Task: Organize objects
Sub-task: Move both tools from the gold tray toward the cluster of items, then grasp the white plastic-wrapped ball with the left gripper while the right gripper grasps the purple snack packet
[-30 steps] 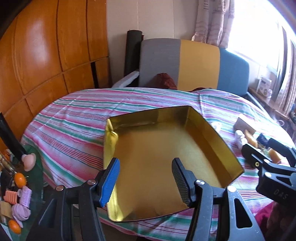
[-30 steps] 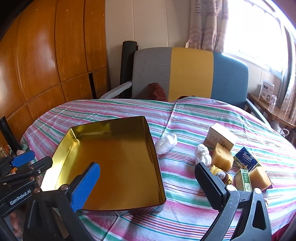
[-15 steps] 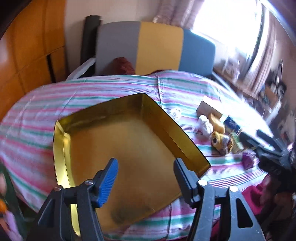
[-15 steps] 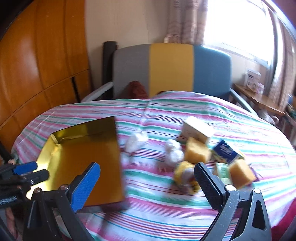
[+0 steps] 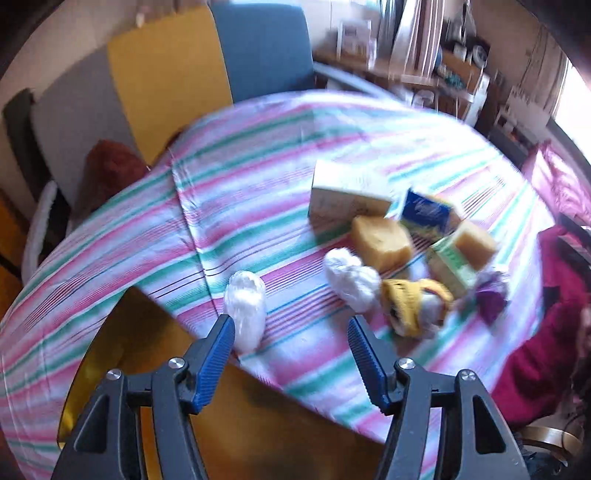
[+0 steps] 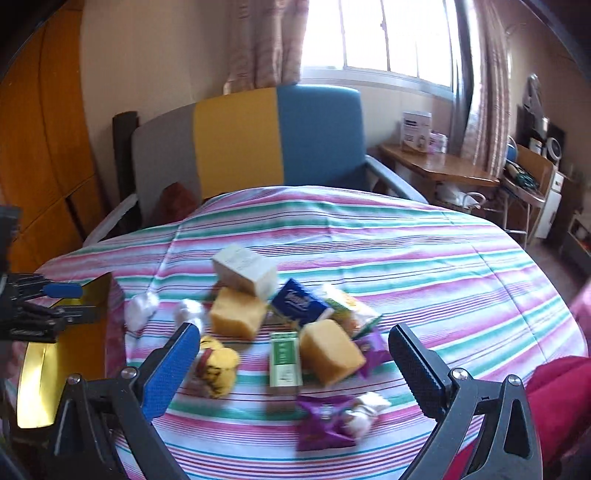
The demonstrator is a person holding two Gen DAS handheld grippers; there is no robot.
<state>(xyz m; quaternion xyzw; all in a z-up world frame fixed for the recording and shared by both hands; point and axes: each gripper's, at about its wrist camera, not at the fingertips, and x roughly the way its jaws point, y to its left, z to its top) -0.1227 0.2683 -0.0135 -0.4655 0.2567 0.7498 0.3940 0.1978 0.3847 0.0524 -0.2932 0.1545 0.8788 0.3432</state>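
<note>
I'm working in a home's living room: a striped tablecloth (image 6: 369, 251) centre frame, a tricolour armchair (image 6: 243, 140) behind it, a curtained window (image 6: 380, 33) top right.

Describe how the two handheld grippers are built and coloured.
The left gripper and the right gripper match: black plastic frames with triangular cut-outs and silver screws. On each, one ribbed pad is blue. The right gripper's other pad looks black; the left's shows a blue edge. In the right view, white lettering on the left gripper's side is illegible.

Left gripper (image 5: 291, 332) fingers apart over striped cloth (image 5: 258, 177), white bundle (image 5: 245, 308) beside.
</note>
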